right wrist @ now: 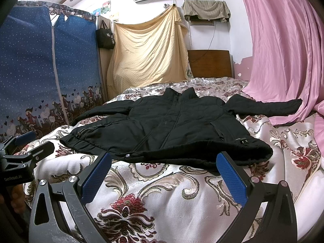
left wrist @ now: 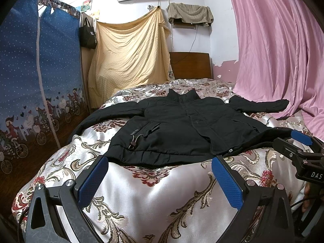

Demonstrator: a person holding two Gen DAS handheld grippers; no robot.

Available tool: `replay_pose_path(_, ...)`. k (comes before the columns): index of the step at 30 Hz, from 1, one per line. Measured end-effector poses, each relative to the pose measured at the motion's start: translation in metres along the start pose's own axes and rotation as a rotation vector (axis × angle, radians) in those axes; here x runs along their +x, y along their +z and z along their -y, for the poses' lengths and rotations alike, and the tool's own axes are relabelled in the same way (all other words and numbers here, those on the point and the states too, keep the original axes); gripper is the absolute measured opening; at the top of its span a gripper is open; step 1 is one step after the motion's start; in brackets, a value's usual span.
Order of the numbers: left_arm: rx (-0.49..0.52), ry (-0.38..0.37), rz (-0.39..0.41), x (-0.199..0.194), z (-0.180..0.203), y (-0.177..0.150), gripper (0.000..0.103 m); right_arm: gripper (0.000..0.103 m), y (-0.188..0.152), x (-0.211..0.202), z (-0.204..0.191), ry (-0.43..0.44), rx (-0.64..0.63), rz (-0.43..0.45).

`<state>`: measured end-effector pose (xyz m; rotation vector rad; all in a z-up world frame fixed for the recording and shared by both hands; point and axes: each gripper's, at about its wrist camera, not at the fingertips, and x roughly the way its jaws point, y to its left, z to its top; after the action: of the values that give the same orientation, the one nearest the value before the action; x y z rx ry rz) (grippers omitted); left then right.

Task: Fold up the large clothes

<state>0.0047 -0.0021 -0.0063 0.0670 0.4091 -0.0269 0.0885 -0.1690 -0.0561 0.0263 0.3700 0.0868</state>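
Note:
A black padded jacket [left wrist: 182, 125] lies spread front-up on the bed, collar toward the headboard, both sleeves stretched out sideways. My left gripper [left wrist: 160, 160] is open, its blue pads just short of the jacket's hem, holding nothing. In the right wrist view the same jacket [right wrist: 172, 127] lies ahead, and my right gripper [right wrist: 164, 158] is open at the hem edge, empty too. The right gripper [left wrist: 291, 141] also shows at the right edge of the left wrist view; the left gripper [right wrist: 34, 141] shows at the left edge of the right wrist view.
The bed carries a shiny floral bedspread [left wrist: 154, 198]. A blue fabric wardrobe [left wrist: 40, 70] stands on the left, a pink curtain [left wrist: 279, 50] hangs on the right and drapes onto the bed. A yellow sheet [left wrist: 131, 56] and a wooden headboard [left wrist: 190, 64] are at the back.

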Motion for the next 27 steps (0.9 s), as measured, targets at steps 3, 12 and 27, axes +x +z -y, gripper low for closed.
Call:
replay_pose_path(3,0.0,0.001,0.0,-0.0001,0.0001,0.0,0.103,0.102,0.0,0.0002,0.0001,-0.001,0.0,0.0)
replay_pose_path(12,0.001,0.0,0.0,-0.0001,0.0002,-0.0003,0.103,0.102,-0.0013,0.0011,0.0005,-0.001,0.0,-0.001)
replay_pose_path(27,-0.001,-0.004,-0.015,0.0011,-0.0008,-0.0015,0.103,0.102,-0.0013,0.0017,0.0007,-0.001,0.004,-0.005)
